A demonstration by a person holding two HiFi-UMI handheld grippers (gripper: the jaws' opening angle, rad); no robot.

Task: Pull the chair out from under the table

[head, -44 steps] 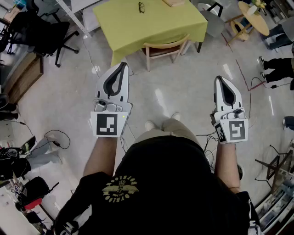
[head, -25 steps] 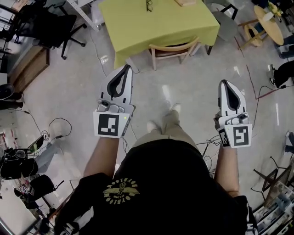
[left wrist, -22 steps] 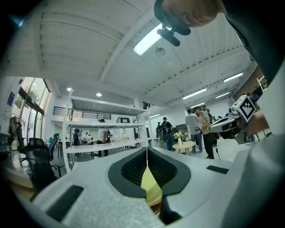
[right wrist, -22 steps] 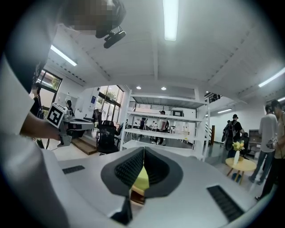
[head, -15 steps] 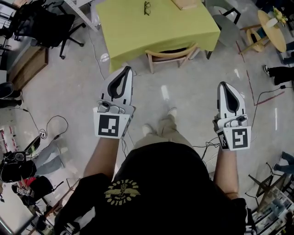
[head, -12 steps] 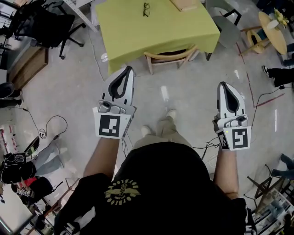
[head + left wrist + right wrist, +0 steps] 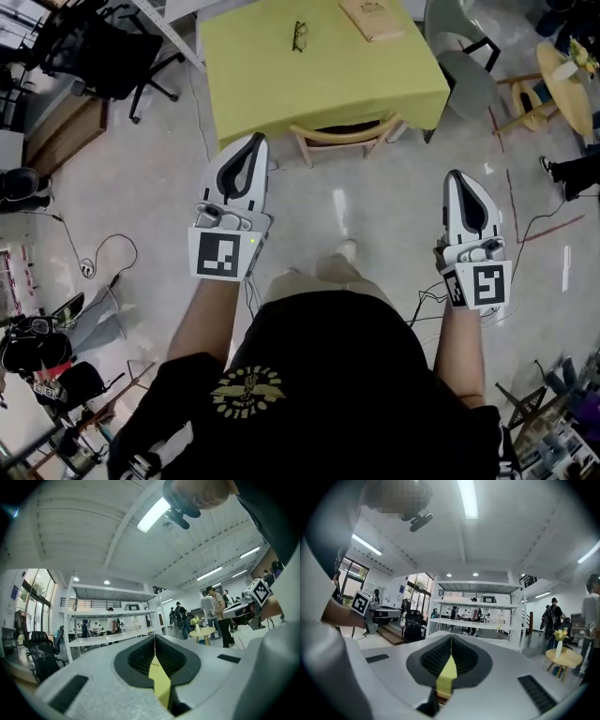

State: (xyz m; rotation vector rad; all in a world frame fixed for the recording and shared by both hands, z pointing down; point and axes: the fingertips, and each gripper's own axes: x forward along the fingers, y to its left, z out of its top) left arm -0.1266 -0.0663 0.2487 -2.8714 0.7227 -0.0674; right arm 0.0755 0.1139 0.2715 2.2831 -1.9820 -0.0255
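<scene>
A wooden chair (image 7: 343,137) is tucked under the table with the yellow-green cloth (image 7: 319,80) at the top of the head view; only its curved backrest and part of the seat show. My left gripper (image 7: 254,141) is held level in front of me, shut and empty, short of the table's near left corner. Off to the right, my right gripper (image 7: 458,176) is also shut and empty, farther from the table. In the left gripper view the left gripper (image 7: 154,637) has its jaws closed, with a yellow strip of cloth showing behind them. The right gripper (image 7: 451,637) looks the same.
Glasses (image 7: 298,36) and a book (image 7: 372,19) lie on the cloth. A black office chair (image 7: 98,52) stands at the left, a grey chair (image 7: 464,70) and a round wooden table (image 7: 565,75) at the right. Cables (image 7: 94,258) trail over the floor. People stand in the background.
The person has walked toward the table, so the table and chair fill more of the head view. Both grippers kept their level pose and stayed shut.
</scene>
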